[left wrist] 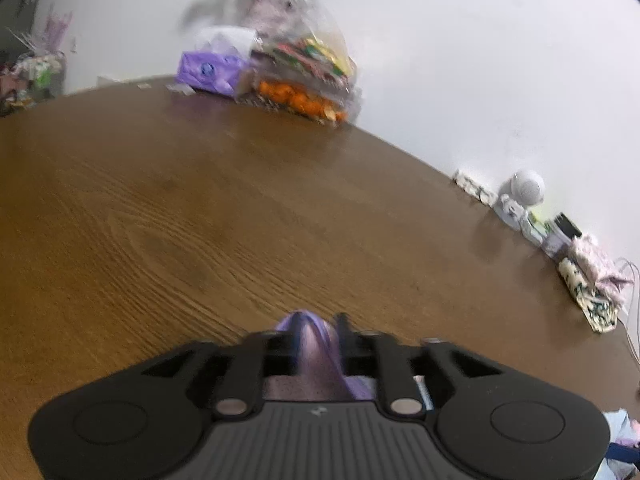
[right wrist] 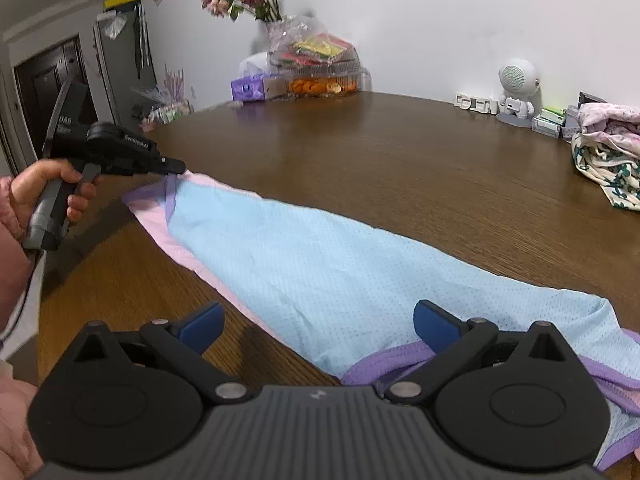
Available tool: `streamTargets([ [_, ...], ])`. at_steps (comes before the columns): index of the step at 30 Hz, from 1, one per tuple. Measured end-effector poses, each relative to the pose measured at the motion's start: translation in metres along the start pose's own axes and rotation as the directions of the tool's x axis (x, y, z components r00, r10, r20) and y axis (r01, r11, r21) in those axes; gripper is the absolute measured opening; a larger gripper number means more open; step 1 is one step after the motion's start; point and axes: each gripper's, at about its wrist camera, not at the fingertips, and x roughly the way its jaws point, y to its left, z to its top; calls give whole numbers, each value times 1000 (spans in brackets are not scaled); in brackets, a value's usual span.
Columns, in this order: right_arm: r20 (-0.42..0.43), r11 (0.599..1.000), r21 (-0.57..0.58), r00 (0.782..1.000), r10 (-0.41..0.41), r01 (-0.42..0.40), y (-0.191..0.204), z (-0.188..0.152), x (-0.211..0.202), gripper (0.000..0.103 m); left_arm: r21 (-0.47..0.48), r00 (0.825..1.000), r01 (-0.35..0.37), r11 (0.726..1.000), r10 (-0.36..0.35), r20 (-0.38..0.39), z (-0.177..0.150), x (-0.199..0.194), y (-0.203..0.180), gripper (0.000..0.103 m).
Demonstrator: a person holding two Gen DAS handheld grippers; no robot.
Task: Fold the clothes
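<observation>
Left hand-held gripper (right wrist: 176,170) is pinching the shirt (right wrist: 320,264) hem at ten o'clock; right hand-held gripper (right wrist: 318,326) is gaping wide over the counter (right wrist: 400,160).

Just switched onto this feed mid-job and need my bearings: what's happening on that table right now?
A person is folding a light blue mesh garment with pink and purple trim on the wooden table. The left gripper has its jaws shut on a purple-edged corner at the far end. The right gripper hangs over the near end with its jaws wide open, holding nothing. Another bundle of clothes sits off to the right, untouched.
</observation>
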Motion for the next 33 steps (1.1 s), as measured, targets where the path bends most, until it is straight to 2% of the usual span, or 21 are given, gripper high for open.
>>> streamTargets([
  [1, 17, 1000, 4, 1000, 5, -5, -1, 0, -4, 102, 15, 999, -17, 1000, 17, 33, -1, -7, -4, 56],
  [4, 70, 1000, -10, 998, 3, -2, -3, 3, -18, 102, 98, 994, -40, 994, 29, 107, -10, -27, -25, 61],
  [5, 79, 1000, -11, 997, -9, 10, -5, 4, -21, 102, 133, 993, -25, 991, 10, 114, -15, -31, -35, 63],
  [7, 79, 999, 0, 996, -35, 35, -10, 3, -23, 102, 216, 993, 48, 975, -70, 98, -28, -38, -59, 63],
  [9, 73, 998, 14, 996, -56, 55, -16, 3, -23, 102, 296, 986, 120, 948, -148, 74, -41, -45, -83, 61],
  [10, 68, 998, 18, 996, -59, 58, -18, 3, -22, 102, 338, 981, 154, 928, -185, 62, -48, -48, -96, 51],
  [11, 63, 998, 22, 996, -63, 61, -20, 3, -21, 102, 380, 976, 182, 907, -214, 44, -56, -49, -109, 30],
  [13, 55, 998, 22, 996, -68, 67, -23, 4, -20, 101, 453, 969, 222, 864, -247, -4, -70, -46, -131, 12],
  [15, 40, 998, 16, 997, -66, 65, -25, 5, -18, 88, 496, 968, 236, 835, -246, -46, -82, -41, -147, 12],
  [17, 17, 998, 10, 998, -68, 68, -25, 6, -14, 68, 518, 974, 218, 827, -216, -66, -90, -35, -154, 12],
  [20, -13, 997, -12, 996, -83, 82, -24, 2, -9, 67, 542, 980, 196, 817, -175, -90, -100, -27, -163, 13],
  [24, -31, 992, -67, 994, -106, 104, -19, -5, -3, 70, 517, 981, 193, 834, -171, -90, -100, -24, -159, 15],
  [25, -30, 992, -75, 994, -107, 104, -18, -6, -3, 74, 511, 981, 193, 838, -173, -88, -100, -24, -158, 18],
  [27, -23, 993, -68, 995, -94, 92, -17, -6, -6, 82, 494, 982, 191, 848, -170, -87, -99, -27, -156, 36],
  [28, -4, 995, -56, 997, -82, 81, -19, -4, -11, 83, 485, 982, 189, 854, -172, -80, -98, -29, -156, 54],
  [29, 15, 997, -44, 997, -70, 70, -21, -3, -17, 86, 482, 981, 190, 856, -182, -63, -96, -34, -158, 66],
  [30, 44, 998, -29, 997, -55, 57, -23, -1, -26, 91, 482, 979, 194, 855, -197, -44, -94, -39, -160, 72],
  [31, 79, 999, -6, 996, -45, 46, -28, 1, -39, 103, 483, 977, 199, 853, -212, -29, -92, -44, -163, 83],
  [32, 100, 999, 22, 994, -45, 43, -36, 1, -51, 102, 485, 974, 207, 849, -226, -19, -90, -48, -167, 92],
  [33, 121, 998, 50, 992, -45, 40, -43, 2, -63, 103, 486, 971, 217, 846, -240, -16, -89, -51, -171, 94],
])
